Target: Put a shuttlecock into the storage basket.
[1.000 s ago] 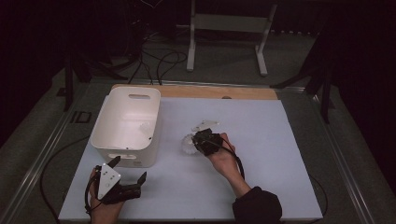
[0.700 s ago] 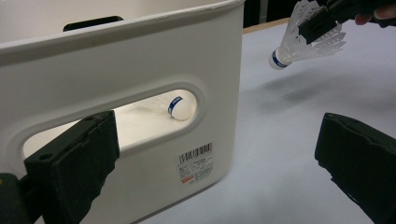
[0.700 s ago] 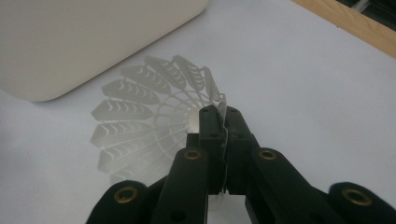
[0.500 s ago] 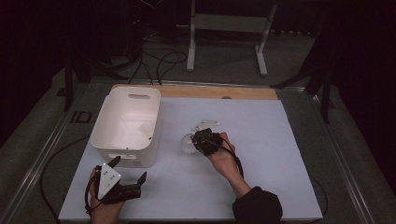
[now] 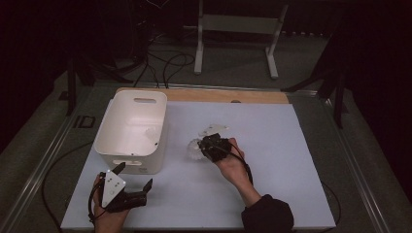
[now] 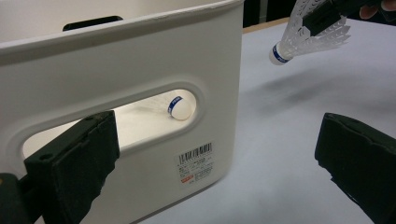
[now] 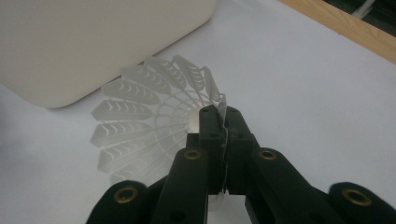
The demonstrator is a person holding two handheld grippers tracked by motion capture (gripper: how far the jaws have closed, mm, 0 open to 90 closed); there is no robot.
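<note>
My right gripper (image 7: 223,116) is shut on the rim of a white plastic shuttlecock (image 7: 154,121), pinching its skirt. In the high view that gripper (image 5: 210,145) holds the shuttlecock (image 5: 195,148) just above the table, right of the white bin (image 5: 131,131). The left gripper view has the held shuttlecock (image 6: 308,35) hanging cork-down at the top right. A second shuttlecock (image 5: 214,129) lies on the table behind it. A third shuttlecock (image 6: 180,106) lies inside the bin (image 6: 140,60), seen through its handle slot. My left gripper (image 5: 134,176) stands open near the bin's front corner, nothing between its jaws.
The white table sheet (image 5: 291,165) stretches to the right of my right hand. A wooden strip (image 5: 218,95) runs along the far edge. Beyond the table, cables and a metal stand (image 5: 235,29) are on the floor.
</note>
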